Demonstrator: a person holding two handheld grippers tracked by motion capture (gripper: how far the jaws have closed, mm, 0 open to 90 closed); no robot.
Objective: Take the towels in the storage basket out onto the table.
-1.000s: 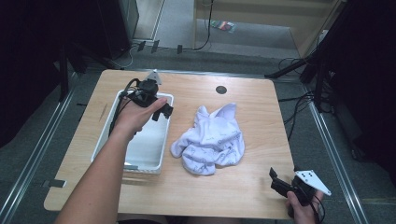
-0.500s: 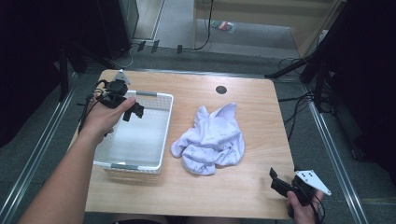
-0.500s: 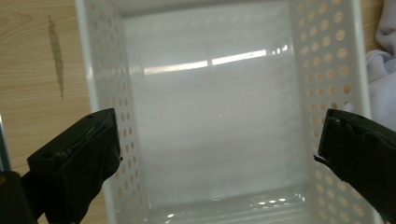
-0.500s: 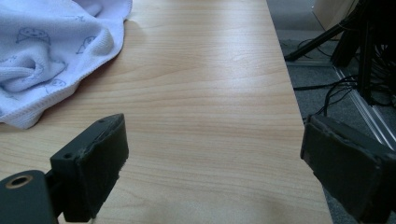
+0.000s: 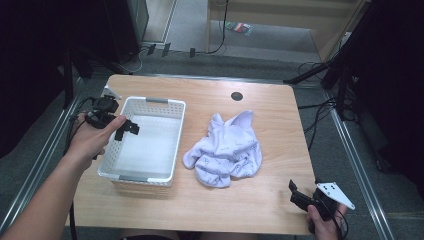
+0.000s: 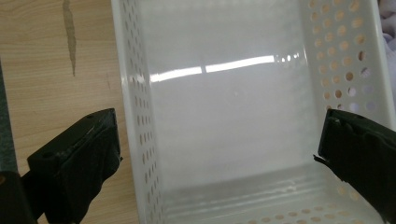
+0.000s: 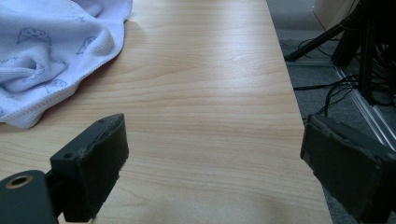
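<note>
A white perforated basket stands empty on the left half of the wooden table. My left gripper hovers over the basket's left rim, open and holding nothing. In the left gripper view the basket lies below my left gripper, one jaw outside the left wall and the other near the right wall. A crumpled pale blue towel lies mid-table, right of the basket. My right gripper rests open near the front right corner. In the right gripper view, that gripper has bare wood between its jaws, with the towel farther off at upper left.
A round black grommet sits near the table's back edge. Cables and dark stands lie on the floor to the right. The table's right edge runs close to my right gripper.
My left gripper has moved left from above the basket's back part to its left rim. The right gripper and the towel have not moved.
</note>
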